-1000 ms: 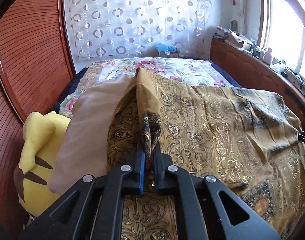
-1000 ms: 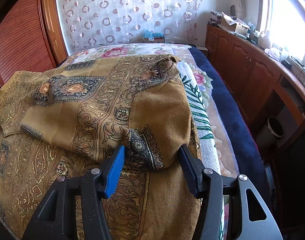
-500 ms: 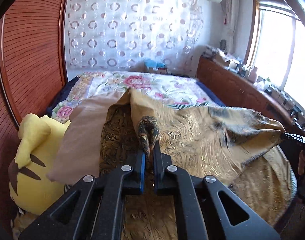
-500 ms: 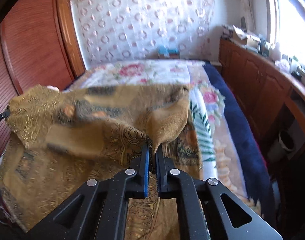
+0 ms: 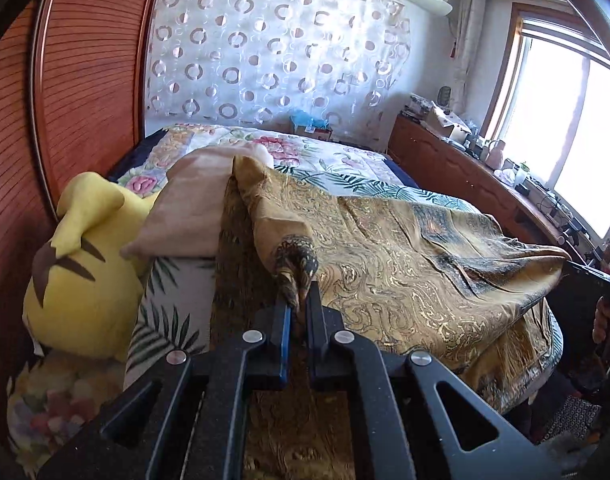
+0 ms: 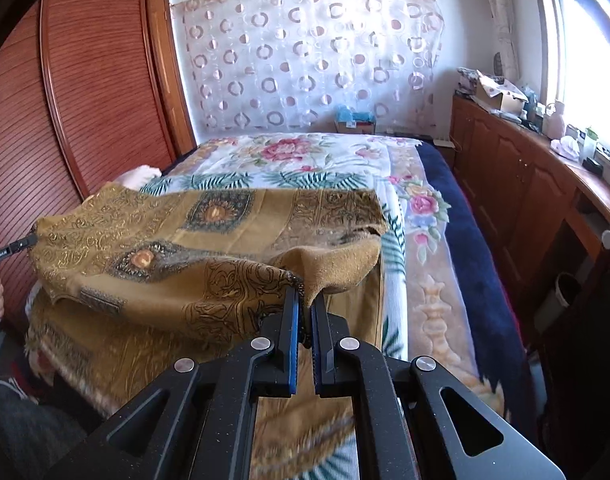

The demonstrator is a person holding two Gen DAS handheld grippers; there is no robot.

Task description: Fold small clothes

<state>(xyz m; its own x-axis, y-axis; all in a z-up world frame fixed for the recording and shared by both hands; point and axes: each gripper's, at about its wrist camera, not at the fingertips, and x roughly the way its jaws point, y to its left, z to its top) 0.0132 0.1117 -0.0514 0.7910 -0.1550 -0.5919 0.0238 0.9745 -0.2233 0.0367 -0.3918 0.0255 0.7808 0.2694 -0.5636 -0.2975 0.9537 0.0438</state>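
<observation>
Left wrist view has the mustard-gold patterned cloth garment [image 5: 405, 248] pinched at a dark-bordered corner by the left gripper [image 5: 299, 308], whose blue-lined jaws are clenched on the fabric. Right wrist view shows the same garment [image 6: 193, 240] caught at a plain brown corner by the right gripper [image 6: 303, 308], its jaws likewise clamped tight on the cloth. Between the two holds the upper layer hangs in a sagging span lifted off the bed, while the rest of the cloth lies beneath on the white floral bedspread [image 6: 297, 156], near the foot of the bed.

Judging by this, the step in hand is carrying one edge over to make a fold: both corners are secured and raised, and the crease is not yet laid. The next move calls for both grippers to travel together at matching height, keeping the edge taut so it does not bunch, then to lower it square onto the opposite edge before letting go.

Beside the garment, at the left, a beige pillow [image 5: 193, 204] touches the cloth's raised edge, and a yellow plush toy with brown stripes [image 5: 81, 268] sits against the reddish slatted wooden wardrobe [image 5: 85, 80]. A wooden sideboard [image 6: 521, 176] runs along the window side.
</observation>
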